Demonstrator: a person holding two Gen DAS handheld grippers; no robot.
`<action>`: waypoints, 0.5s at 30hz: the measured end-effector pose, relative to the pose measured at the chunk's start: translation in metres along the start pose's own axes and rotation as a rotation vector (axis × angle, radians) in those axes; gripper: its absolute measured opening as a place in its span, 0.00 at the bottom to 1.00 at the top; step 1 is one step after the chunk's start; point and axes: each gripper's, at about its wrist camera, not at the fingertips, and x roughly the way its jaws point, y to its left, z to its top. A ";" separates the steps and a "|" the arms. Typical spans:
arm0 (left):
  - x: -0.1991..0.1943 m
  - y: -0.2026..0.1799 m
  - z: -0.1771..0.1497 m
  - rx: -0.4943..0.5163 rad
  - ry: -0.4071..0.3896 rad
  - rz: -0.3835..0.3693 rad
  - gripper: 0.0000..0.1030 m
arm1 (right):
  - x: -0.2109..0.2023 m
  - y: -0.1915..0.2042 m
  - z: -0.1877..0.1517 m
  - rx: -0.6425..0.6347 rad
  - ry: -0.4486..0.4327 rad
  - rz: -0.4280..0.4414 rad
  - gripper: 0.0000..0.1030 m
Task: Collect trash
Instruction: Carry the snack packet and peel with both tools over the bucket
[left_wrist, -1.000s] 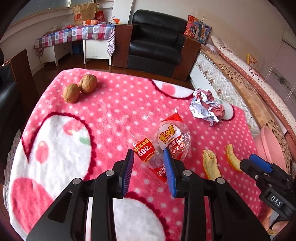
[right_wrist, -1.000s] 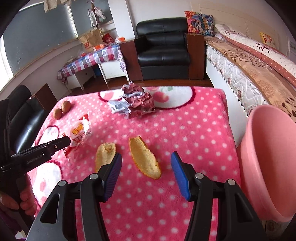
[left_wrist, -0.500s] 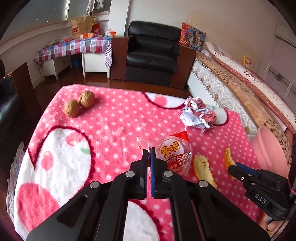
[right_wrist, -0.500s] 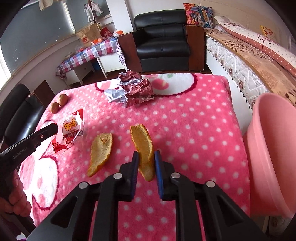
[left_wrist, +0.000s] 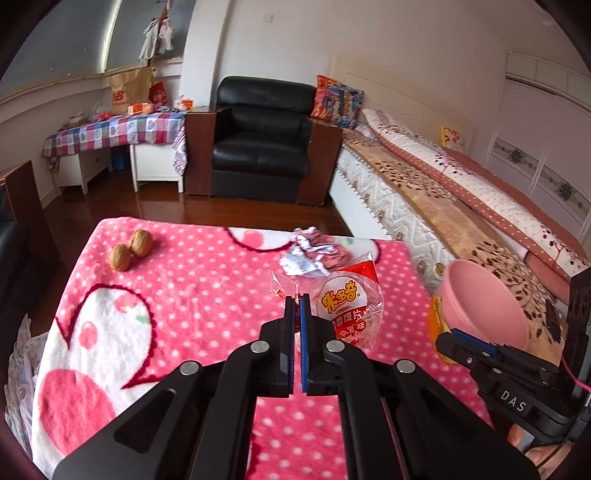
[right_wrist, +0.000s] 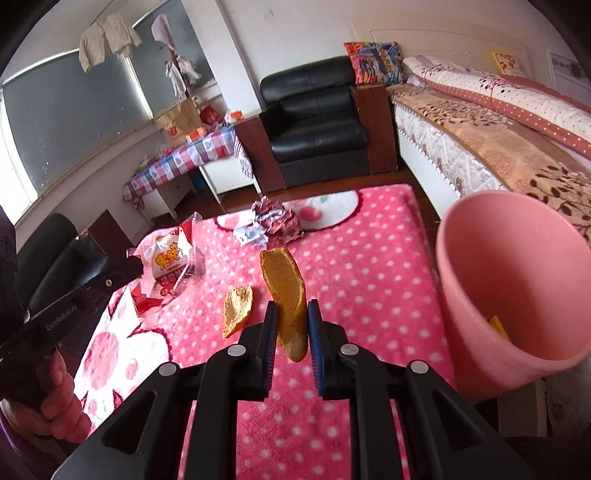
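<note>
Trash is pinched in both grippers above the pink blanket: the left gripper is clamped on the edge of a clear snack wrapper, and the right gripper squeezes a peel. Another peel and crumpled foil lie on the blanket, beside a pink bin.

"DAS" marks the right hand-held gripper; "GenRobot.AI" the left hand-held gripper; the snack wrapper reads 米多奇 (yellow characters).
</note>
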 end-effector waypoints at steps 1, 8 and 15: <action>-0.002 -0.007 0.000 0.010 -0.005 -0.012 0.02 | -0.006 -0.003 0.001 0.005 -0.010 -0.003 0.15; -0.009 -0.051 0.004 0.073 -0.039 -0.066 0.02 | -0.045 -0.037 0.002 0.068 -0.085 -0.050 0.15; -0.006 -0.096 0.006 0.149 -0.065 -0.096 0.02 | -0.075 -0.077 0.006 0.117 -0.141 -0.096 0.15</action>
